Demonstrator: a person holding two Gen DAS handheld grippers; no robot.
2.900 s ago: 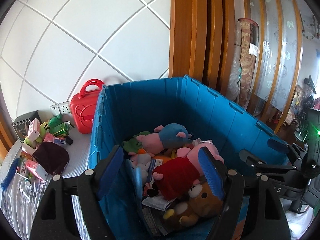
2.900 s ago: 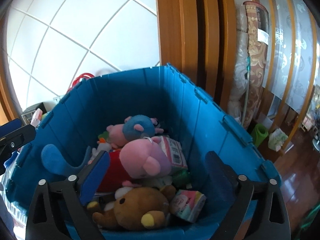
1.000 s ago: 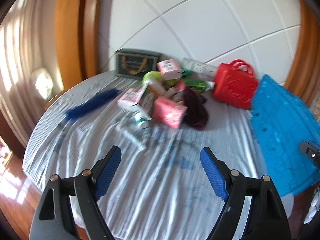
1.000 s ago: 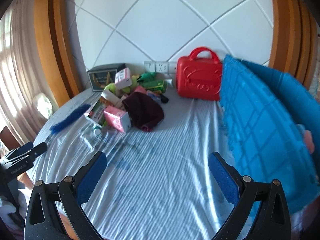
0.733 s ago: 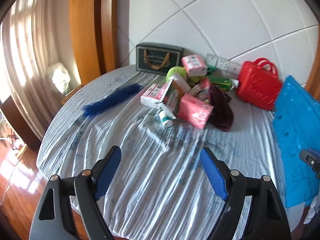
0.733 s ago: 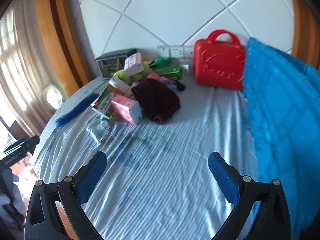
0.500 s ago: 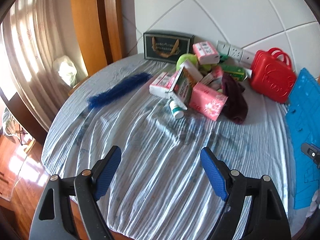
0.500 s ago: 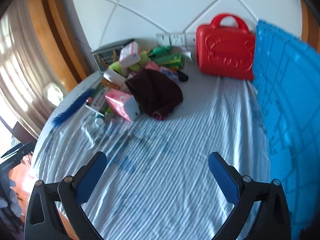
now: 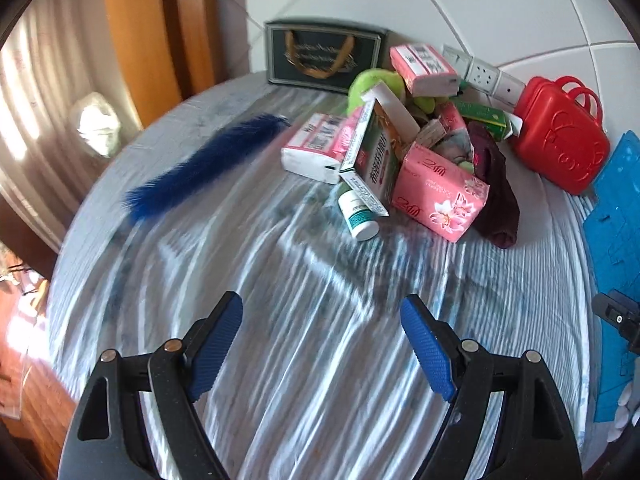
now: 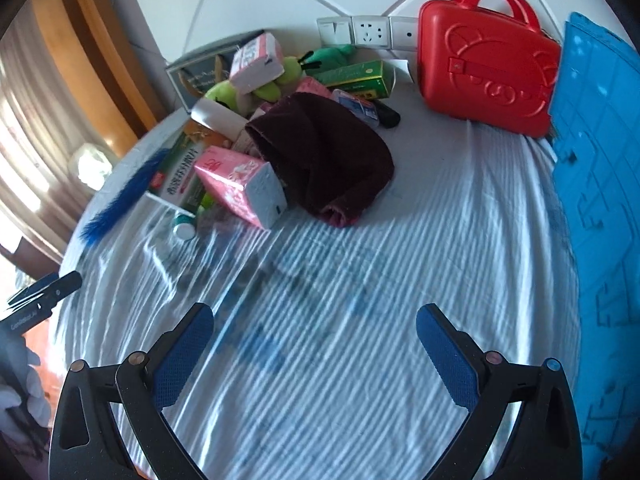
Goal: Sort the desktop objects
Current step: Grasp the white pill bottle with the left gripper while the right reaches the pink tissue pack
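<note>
A heap of desktop things lies at the far side of the round table. It holds a pink tissue pack (image 9: 438,194) (image 10: 240,186), a dark red cloth (image 9: 496,184) (image 10: 324,152), a green and white box (image 9: 374,156), a small white bottle (image 9: 358,216) (image 10: 185,227), a green plush (image 10: 256,84) and a green carton (image 10: 354,74). My left gripper (image 9: 322,344) hangs open over bare cloth, short of the heap. Over the near middle of the table my right gripper (image 10: 314,350) is open too. Nothing sits between either pair of fingers.
A blue furry strip (image 9: 208,162) lies left of the heap. A red toy case (image 10: 486,64) stands by the wall sockets (image 10: 370,32). A dark framed box (image 9: 324,56) leans on the wall. The blue crate wall (image 10: 600,184) rises on the right. The striped tablecloth (image 10: 352,280) covers the table.
Both grippers have come down and forward toward the heap, which now looks larger and nearer. The jaws of both stay as wide as before.
</note>
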